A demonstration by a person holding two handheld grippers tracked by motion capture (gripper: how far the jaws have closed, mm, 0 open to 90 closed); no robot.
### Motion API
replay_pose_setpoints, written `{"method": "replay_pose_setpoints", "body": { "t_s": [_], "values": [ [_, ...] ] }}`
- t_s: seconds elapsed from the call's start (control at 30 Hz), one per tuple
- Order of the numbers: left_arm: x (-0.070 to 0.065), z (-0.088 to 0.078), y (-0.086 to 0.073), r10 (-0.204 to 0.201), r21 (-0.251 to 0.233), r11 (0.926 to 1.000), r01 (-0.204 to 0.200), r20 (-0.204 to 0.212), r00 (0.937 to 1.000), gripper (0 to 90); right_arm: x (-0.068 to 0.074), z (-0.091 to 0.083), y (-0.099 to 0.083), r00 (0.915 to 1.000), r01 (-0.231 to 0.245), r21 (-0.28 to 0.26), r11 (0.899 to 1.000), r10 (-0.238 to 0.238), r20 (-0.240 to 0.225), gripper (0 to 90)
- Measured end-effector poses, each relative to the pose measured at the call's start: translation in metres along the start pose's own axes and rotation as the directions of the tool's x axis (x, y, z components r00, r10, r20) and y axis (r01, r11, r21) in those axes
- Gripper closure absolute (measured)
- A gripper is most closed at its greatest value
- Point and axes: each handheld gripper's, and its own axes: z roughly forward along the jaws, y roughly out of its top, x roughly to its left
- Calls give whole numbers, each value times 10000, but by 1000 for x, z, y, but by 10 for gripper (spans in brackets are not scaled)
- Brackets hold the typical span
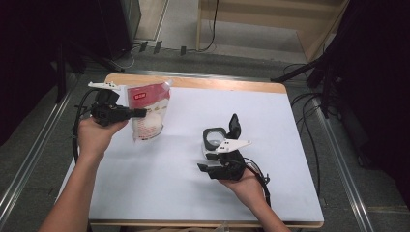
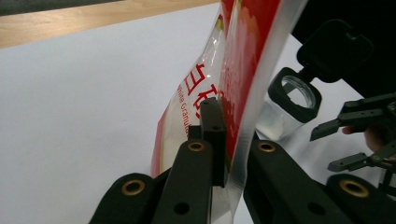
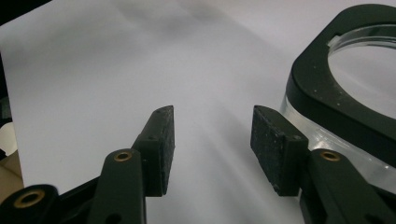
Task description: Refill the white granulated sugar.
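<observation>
Here the left gripper [image 1: 138,113], at the left of the high view, has its jaws closed flat on the side seam of a red and white bag of white granulated sugar [image 1: 149,112], which it holds clear of the white table [image 1: 159,179]. In the left gripper view the black pads [image 2: 212,135] pinch the clear sealed edge of the pouch [image 2: 243,70], and the bag hangs upright from that pinch. The right gripper [image 1: 208,166], at the lower middle of the high view, stands about half open with nothing between its pads [image 3: 163,144]. It sits just beside a clear square container [image 1: 213,138] with a black rim and its flip lid [image 1: 234,125] standing open, near the centre of the table. In the right gripper view the container's rim [image 3: 322,88] fills the right edge and the jaws point past it at bare table.

The step in hand looks like bringing the bag over to pour sugar into the open container. To do it well, the grip on the seam should stay firm, since the sugar's weight sits low in the bag and could swing it or pull the film out of the pads. The bag's spout corner [image 1: 168,83], at its upper right, should be carried over the opening before any tilt. The right gripper would best close on the container's wall to steady it, as a light plastic jar may slide or tip when the bag touches its rim.
</observation>
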Motion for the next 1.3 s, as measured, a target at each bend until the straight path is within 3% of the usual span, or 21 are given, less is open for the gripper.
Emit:
{"method": "replay_pose_setpoints", "body": {
  "t_s": [0.17, 0.57, 1.03, 1.23, 1.3],
  "values": [
    [-8, 0, 2, 111, 77, 9999, -114, 352, 9993, 900, 5, 4, 1, 9999, 104, -109, 9999, -105, -85, 516],
    [-32, -8, 5, 465, 109, 9988, -474, 708, 9964, 900, 20, 26, 5, 9989, 130, 173, 9998, -122, -453, 534],
    [-53, -2, 2, 662, 477, 9962, -729, 1290, 9894, 900, 28, 56, 12, 9977, 328, 179, 9993, -317, -591, 560],
    [-57, -3, 1, 560, 546, 9963, -657, 1636, 9849, 900, 26, 66, 15, 9979, -10, -27, 10000, 8, -650, 562],
    [-58, -3, 0, 534, 640, 9958, -648, 1666, 9846, 900, 23, 69, 16, 9971, -438, -108, 9990, 430, -628, 571]
  ]
}}
